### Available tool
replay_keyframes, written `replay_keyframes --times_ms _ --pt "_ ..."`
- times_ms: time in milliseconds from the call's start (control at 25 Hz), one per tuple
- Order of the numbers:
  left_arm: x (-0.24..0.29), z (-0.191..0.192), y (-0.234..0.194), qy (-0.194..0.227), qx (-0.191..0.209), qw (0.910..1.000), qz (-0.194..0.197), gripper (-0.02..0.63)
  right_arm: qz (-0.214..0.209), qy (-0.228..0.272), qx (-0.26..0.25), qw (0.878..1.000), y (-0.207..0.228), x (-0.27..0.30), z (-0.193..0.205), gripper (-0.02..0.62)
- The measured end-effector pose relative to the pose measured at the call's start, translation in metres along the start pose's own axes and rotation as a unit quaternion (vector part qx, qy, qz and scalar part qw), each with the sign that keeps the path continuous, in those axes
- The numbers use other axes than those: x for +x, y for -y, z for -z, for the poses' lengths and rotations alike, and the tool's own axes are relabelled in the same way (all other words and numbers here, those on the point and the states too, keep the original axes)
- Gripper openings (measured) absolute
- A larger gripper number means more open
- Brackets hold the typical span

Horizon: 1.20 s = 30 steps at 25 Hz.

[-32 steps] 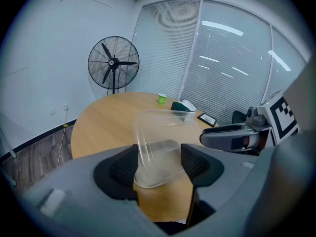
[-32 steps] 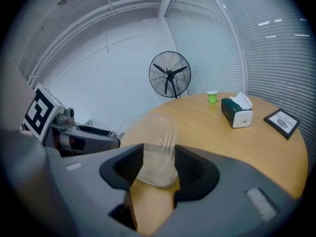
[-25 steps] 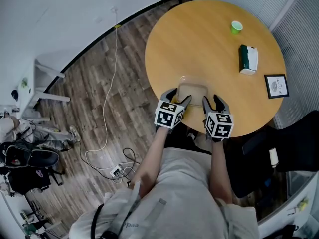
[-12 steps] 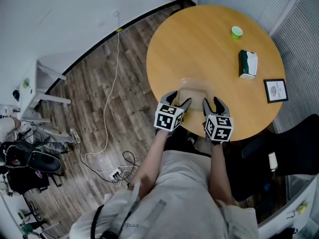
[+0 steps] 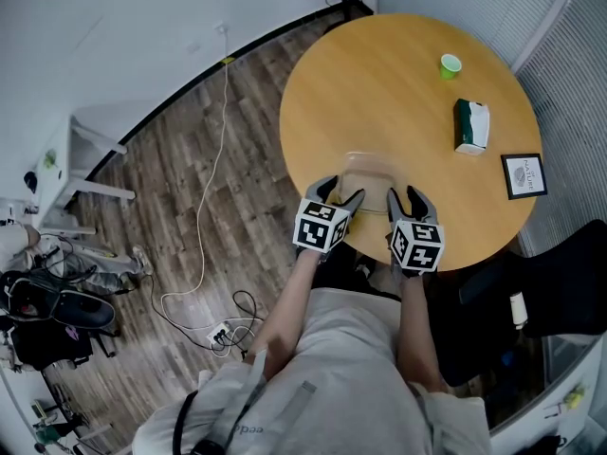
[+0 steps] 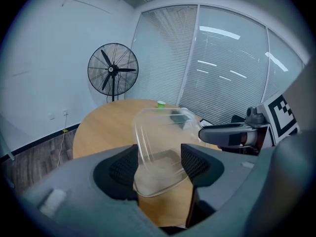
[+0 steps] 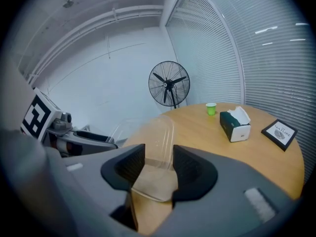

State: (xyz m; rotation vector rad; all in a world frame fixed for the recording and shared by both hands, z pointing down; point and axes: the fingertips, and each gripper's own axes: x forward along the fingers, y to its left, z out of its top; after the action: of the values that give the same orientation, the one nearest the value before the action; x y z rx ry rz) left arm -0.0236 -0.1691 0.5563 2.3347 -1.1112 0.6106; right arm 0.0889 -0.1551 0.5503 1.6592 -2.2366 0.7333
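Seemingly one container (image 5: 368, 172), two tools (image 5: 341, 193) (image 5: 405, 198)

A round wooden table (image 5: 379, 93) stands on plank flooring (image 5: 209, 188) beside blind-covered windows (image 6: 222, 68).

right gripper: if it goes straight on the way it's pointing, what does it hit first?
The clear container, which the right gripper clamps. Past that, it looks free over the bare table, left of the tissue box and green cup; likely the fan eventually, though depth is unclear.

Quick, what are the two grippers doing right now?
Left gripper: closed on the clear container.
Right gripper: closed on the same container.
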Motion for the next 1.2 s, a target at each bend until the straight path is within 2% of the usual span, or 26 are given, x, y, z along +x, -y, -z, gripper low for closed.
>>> replay_keyframes --times_ms 1200 --pt "-0.0063 0.0049 0.0055 0.01 -0.003 0.9999 0.0 0.27 0.003 0.002 -0.001 1.0 -0.0034 -0.0091 0.0049 0.175"
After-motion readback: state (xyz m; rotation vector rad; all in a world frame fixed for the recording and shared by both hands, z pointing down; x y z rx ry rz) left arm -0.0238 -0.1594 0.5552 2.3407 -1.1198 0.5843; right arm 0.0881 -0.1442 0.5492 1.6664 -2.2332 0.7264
